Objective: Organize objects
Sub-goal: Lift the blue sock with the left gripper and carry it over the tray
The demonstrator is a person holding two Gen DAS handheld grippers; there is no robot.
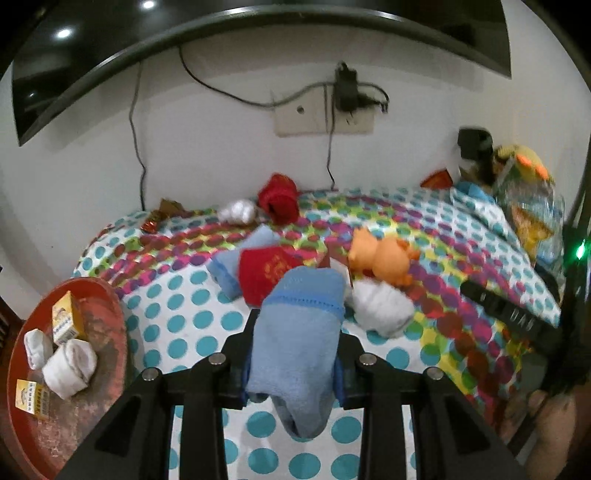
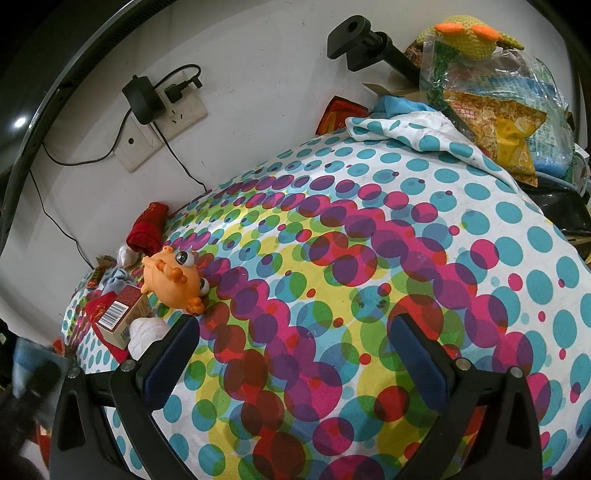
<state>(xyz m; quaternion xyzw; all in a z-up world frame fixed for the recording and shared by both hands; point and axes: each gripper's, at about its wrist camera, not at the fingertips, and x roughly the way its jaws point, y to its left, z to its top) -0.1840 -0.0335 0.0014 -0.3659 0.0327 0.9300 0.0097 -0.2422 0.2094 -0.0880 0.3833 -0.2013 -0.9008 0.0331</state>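
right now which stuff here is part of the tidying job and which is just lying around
Part of the job:
- blue towel, gripped in the left tongs
- red tray with white sock rolls and yellow boxes
- red cloth
- orange toy

Just lying about:
- wall charger
- snack bags
- knitted doll

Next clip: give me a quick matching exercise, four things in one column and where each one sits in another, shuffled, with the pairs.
Things:
1. light blue towel
2. white socks
3. orange toy
4. black charger

Places:
A. plugged into the wall socket
B. on the red tray
C. clamped in the left gripper
D. lying on the dotted cloth, beside a small box

Pairs: 1-C, 2-B, 3-D, 4-A
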